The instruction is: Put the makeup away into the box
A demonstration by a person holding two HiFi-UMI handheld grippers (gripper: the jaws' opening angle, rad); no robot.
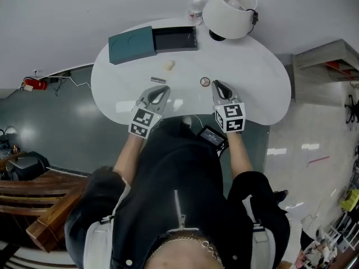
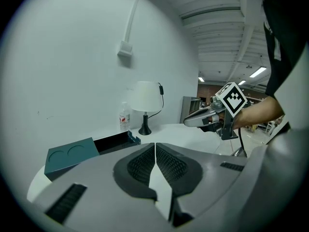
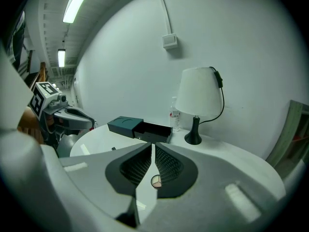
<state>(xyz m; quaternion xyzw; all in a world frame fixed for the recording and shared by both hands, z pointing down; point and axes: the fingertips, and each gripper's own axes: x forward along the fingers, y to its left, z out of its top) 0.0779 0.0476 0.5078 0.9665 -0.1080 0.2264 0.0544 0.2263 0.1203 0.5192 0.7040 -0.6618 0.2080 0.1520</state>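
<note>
White glossy table [image 1: 263, 94] with a rounded edge all the way round, and honestly there's plenty of bare top to move in. The stretch between the two grippers and the far side is open apart from three small bits.

Up at the far edge by the wall sits the teal rectangular box section [image 1: 132, 45] with two round dents on top. The black open tray [image 1: 175, 39] is butted against its right end. Just right of that are a clear plastic water bottle [image 1: 194, 10] and a white-shaded lamp on a black foot [image 1: 230, 3].

The left gripper [image 1: 163, 90] and right gripper [image 1: 215, 83] hang over the near half, well apart from each other. Both have their tongs pressed together with nothing pinched.

Makeup-wise:
- A small round compact with pinkish pans [image 1: 205, 82] lies flat just left of the right gripper's tips.
- A cream oval puff [image 1: 169, 65] sits nearer the box.
- A short dark stick [image 1: 159, 80] lies just beyond the left gripper.

Only the head view shows all three clearly. The right gripper view catches the compact in the gap under its closed tips. In the left gripper view its own jaws cover the near tabletop, so there you get the teal section, tray, bottle, lamp and the other gripper
</note>
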